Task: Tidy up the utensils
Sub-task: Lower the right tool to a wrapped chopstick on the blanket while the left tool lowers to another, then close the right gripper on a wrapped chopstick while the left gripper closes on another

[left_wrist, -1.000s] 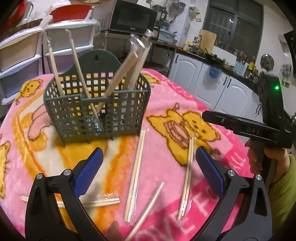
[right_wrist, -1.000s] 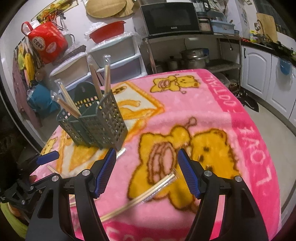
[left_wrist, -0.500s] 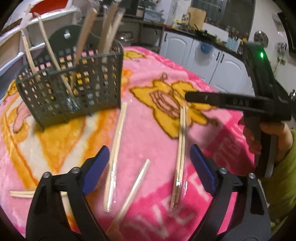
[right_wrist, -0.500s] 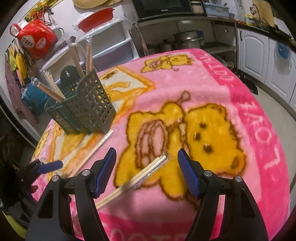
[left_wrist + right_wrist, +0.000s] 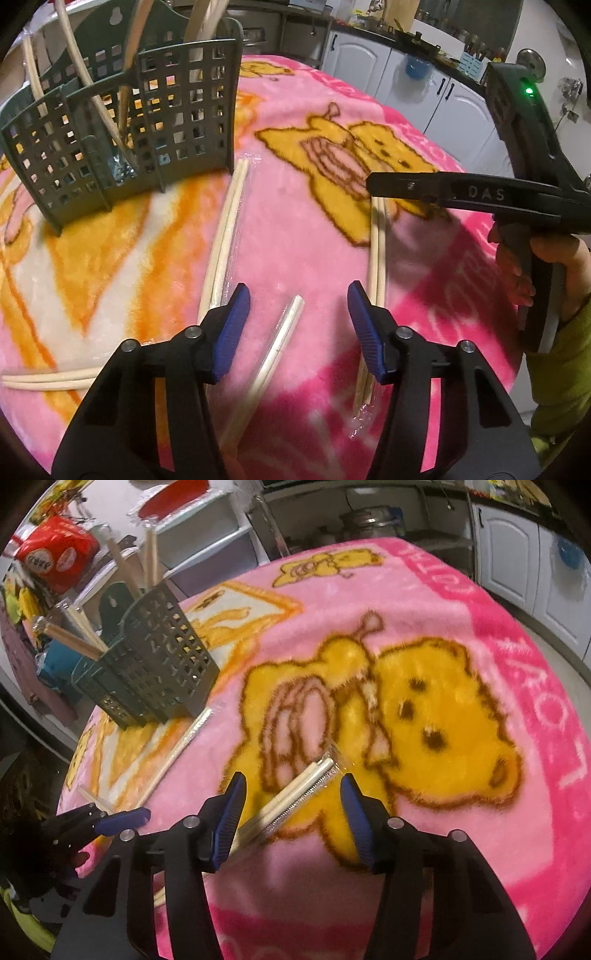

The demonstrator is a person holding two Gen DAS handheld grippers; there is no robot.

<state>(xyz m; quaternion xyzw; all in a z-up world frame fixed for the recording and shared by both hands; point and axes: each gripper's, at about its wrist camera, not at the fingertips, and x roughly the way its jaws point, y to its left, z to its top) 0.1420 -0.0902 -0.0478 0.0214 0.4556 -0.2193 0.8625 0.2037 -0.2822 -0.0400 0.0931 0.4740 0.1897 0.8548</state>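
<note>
Blanket (image 5: pixel 303 206), pink with yellow cartoon bears, covers the tabletop across both views. Next in size, a dark green lattice utensil basket (image 5: pixel 122 147) stands at upper left of the left wrist view, already holding several upright chopsticks. Loose wrapped chopstick pairs lie on the fabric: 1 pair (image 5: pixel 225 236) running down from the basket's lower right corner, another pair (image 5: pixel 376 266) right of centre, a third (image 5: pixel 44 380) at the left edge, and a single wrapped stick (image 5: pixel 277 343) at bottom centre.

Left gripper (image 5: pixel 298 321), its jaws just narrowed but apart and pressing on nothing, frames that single stick between its blue pads. Right gripper (image 5: pixel 290 797), seen at lower centre of its own view, has likewise been closing; the tip of the right-of-centre pair (image 5: pixel 295 797) lies between its pads, seemingly untouched. A hand in a green sleeve (image 5: pixel 546 266) holds that tool at the right edge of the left wrist view.

Judging by looks, the chopsticks are light, stiff and thin, with crinkly clear wrap likely to slide on the pads. A hold across the wood near 1 end, clear of the loose film at the tip, should let each pair tilt upright for the basket; the deep pile may make getting under them fiddly
</note>
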